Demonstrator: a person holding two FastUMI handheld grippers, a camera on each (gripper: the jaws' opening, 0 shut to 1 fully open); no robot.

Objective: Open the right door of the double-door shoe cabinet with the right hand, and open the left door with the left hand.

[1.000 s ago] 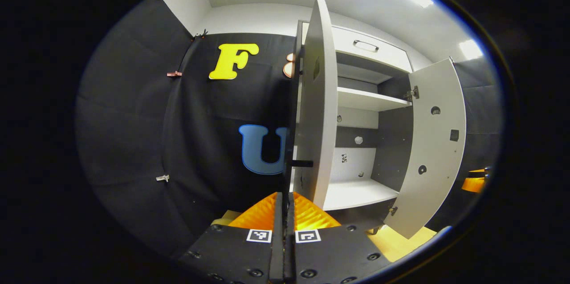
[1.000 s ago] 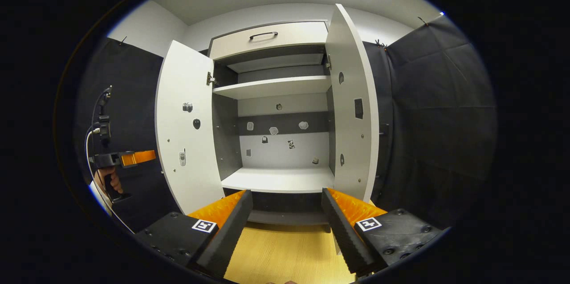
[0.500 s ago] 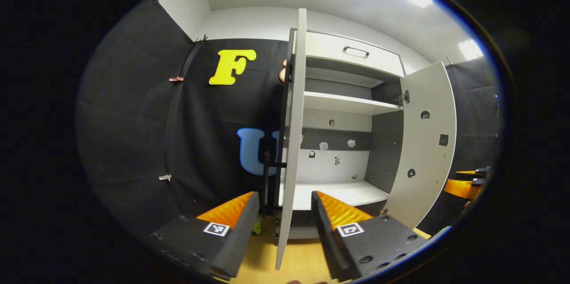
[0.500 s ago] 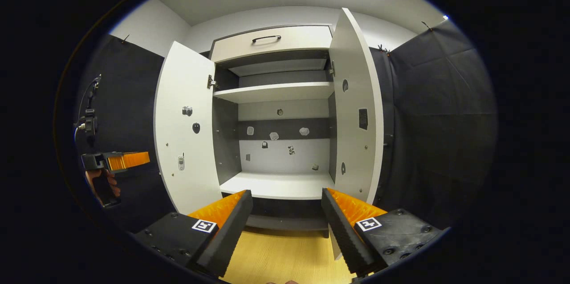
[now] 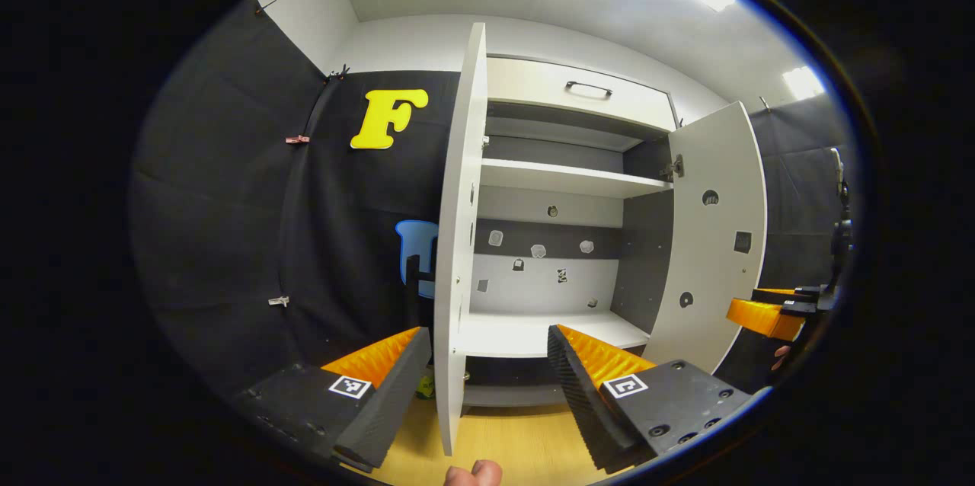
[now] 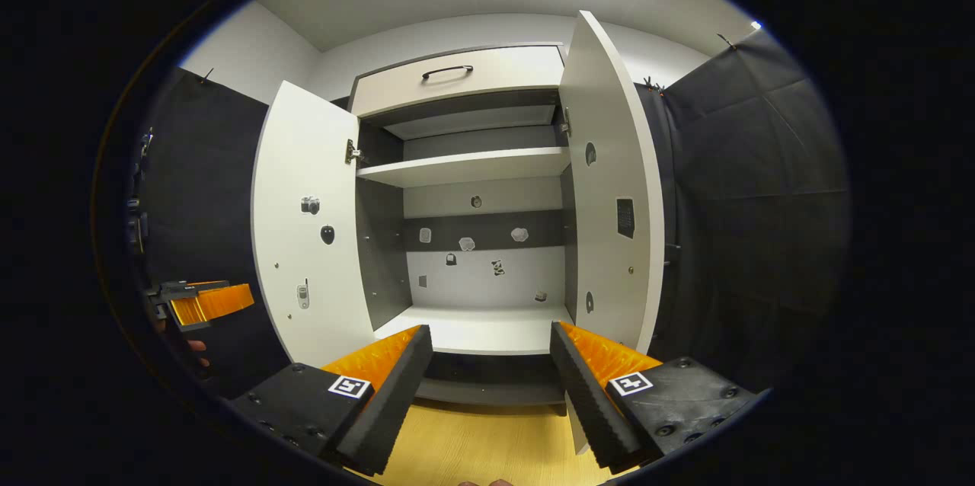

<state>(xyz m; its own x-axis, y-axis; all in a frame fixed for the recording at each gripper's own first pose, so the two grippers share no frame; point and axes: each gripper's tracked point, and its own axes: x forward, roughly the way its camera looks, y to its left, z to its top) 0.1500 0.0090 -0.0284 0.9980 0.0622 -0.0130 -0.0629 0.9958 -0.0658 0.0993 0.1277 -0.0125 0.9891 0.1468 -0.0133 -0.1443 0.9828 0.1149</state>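
The left gripper [image 5: 484,387], pinched shut a second ago, now has its fingers spread off the left door [image 5: 457,242] at centre frame, and with the right gripper [image 6: 491,387] spread too, both doors look fully opened.

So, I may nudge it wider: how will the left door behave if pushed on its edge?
The left door looks like a stiff flat panel, so it should not flex. It hangs on a hinge, so it would probably swing, not slide. No gripper holds it, so a light push may suffice.
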